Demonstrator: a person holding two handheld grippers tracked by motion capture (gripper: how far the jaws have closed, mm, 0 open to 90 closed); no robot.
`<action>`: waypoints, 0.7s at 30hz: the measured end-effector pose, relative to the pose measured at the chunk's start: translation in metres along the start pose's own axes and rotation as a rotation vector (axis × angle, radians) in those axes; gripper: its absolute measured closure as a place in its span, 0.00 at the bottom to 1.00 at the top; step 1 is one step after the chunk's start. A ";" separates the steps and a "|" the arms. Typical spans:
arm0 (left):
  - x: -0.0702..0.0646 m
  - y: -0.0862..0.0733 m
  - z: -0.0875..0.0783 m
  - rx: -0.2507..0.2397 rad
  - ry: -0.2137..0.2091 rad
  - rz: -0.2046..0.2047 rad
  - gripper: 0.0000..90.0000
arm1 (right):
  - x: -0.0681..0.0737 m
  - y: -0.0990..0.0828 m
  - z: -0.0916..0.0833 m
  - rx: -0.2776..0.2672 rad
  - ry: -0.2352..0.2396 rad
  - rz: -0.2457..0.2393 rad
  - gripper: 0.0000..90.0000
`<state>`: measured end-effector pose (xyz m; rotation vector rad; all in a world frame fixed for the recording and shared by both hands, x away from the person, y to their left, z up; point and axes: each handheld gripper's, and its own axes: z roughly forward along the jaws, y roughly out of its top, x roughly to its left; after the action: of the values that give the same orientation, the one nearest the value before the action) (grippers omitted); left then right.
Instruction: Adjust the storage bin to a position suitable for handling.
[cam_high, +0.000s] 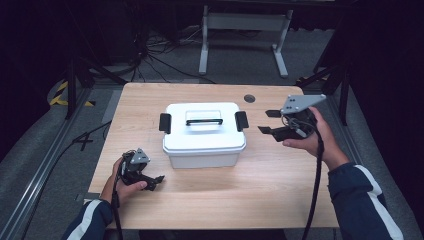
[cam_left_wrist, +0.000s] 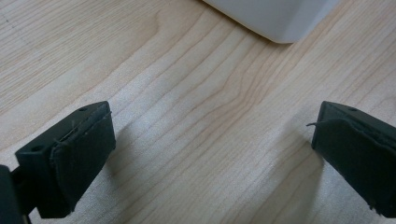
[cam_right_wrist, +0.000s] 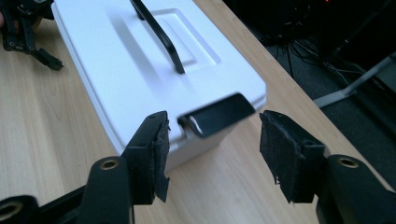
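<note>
At frame centre, the right gripper (cam_right_wrist: 212, 154), fingers spread, nears the box (cam_high: 204, 135) latch (cam_right_wrist: 217, 115); misaligned, it could shove the box. Left gripper (cam_high: 150, 181) rests released.

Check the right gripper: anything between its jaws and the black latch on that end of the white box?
Nothing visible. The right gripper is open and faces the box's right-end latch across bare table. In the right gripper view the latch sits straight ahead between the jaws, with no object in the gap.
</note>
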<state>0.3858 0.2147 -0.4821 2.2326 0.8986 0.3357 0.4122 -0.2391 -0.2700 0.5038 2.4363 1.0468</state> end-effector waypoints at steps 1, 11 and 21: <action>0.000 0.000 0.000 0.000 0.000 0.000 0.00 | 0.002 0.008 0.004 0.010 0.001 -0.020 0.48; 0.000 0.000 0.000 -0.001 0.000 0.001 0.00 | 0.027 0.068 0.061 0.070 0.114 -0.151 0.54; 0.000 0.000 0.000 0.000 0.000 0.000 0.00 | 0.047 0.100 0.119 0.228 0.126 -0.269 0.59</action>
<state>0.3857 0.2148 -0.4821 2.2328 0.8984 0.3353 0.4506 -0.0818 -0.2808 0.1751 2.6586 0.7143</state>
